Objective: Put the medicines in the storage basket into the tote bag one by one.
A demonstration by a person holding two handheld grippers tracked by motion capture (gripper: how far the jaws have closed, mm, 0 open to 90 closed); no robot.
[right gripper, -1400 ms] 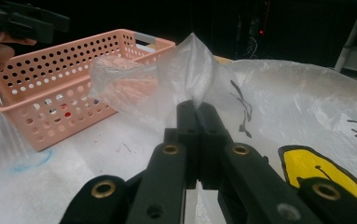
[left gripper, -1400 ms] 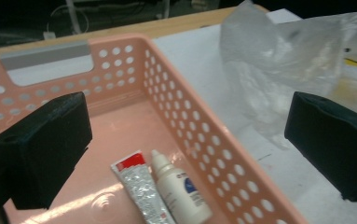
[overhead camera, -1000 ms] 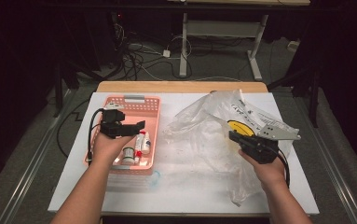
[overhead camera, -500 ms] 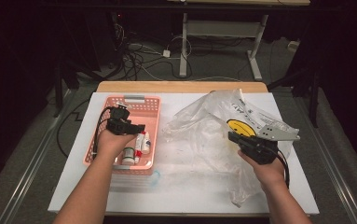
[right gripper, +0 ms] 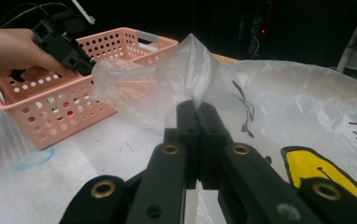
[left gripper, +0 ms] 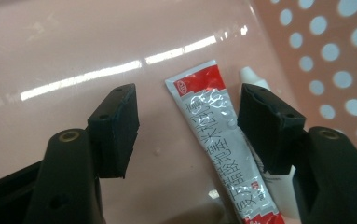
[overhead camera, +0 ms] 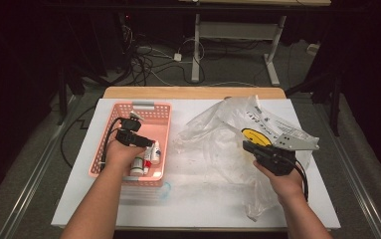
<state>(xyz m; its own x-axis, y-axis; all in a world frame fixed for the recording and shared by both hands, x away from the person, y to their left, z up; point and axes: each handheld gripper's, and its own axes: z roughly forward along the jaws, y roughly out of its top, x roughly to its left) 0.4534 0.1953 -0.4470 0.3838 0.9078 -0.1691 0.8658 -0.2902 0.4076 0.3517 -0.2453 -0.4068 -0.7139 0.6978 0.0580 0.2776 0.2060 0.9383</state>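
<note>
High view: the left tool (overhead camera: 137,141) is lowered into the pink basket (overhead camera: 112,115) on the white bench (overhead camera: 193,199), over a few small tubes and bottles. The right tool (overhead camera: 255,151) rests on the bench amid the clear bag (overhead camera: 218,129), near its yellow print.

Left gripper view: the jaws straddle a red-and-silver tube (left gripper: 218,140) lying flat on the basket floor. They have just been closing, with the tube between them, but the pads have not yet met it, so the tool is released for now. The tube sits nearer the right-hand pad, with a white tube (left gripper: 253,77) tucked just behind it.

Right gripper view: the right tool (right gripper: 197,109) is clenched on a fold of the bag (right gripper: 190,70), holding the film raised towards the basket (right gripper: 50,102).

To do the grasp well, I would shift the left tool slightly so the tube is centred, sink until the pads reach the basket floor, and close across the tube's body without catching the white tube. The right tool should keep the bag mouth up and steady.
</note>
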